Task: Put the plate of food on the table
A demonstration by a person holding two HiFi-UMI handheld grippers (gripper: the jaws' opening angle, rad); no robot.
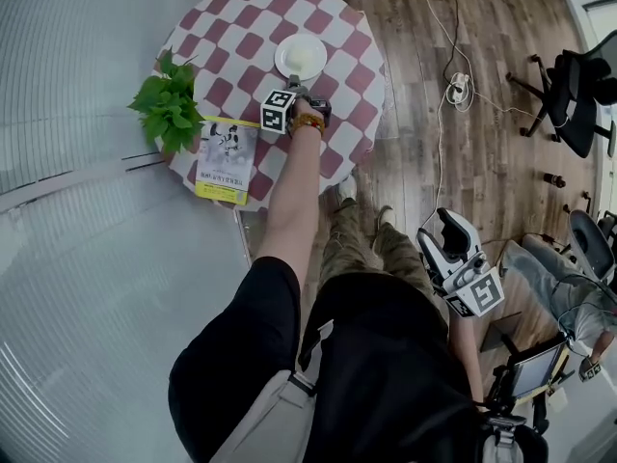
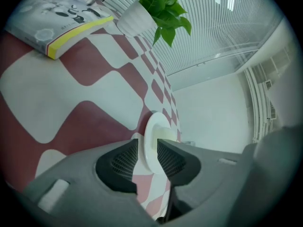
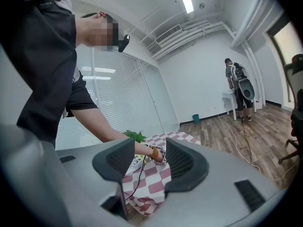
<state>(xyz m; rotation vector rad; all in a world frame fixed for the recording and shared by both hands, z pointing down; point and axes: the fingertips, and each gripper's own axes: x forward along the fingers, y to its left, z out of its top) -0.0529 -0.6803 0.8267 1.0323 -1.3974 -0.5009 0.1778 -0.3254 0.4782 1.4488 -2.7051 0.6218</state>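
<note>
Right claw (image 3: 147, 156): jaws apart, empty, well apart from plate (image 1: 282, 58). Left claw (image 2: 147, 150): open, loose astride plate rim. Plate flat on checked table (image 1: 236, 41), pale food (image 1: 303, 62) on it. Book (image 1: 227, 160) near plate, cover print unreadable.

Plate (image 1: 301, 58), upper centre: glossy white, smooth, looked ceramic. Tablecloth (image 1: 342, 114) under it was matt checked cloth; floor (image 1: 482, 162) at right was wood plank with slight sheen. Book (image 1: 227, 162) cover was glossy paper.
</note>
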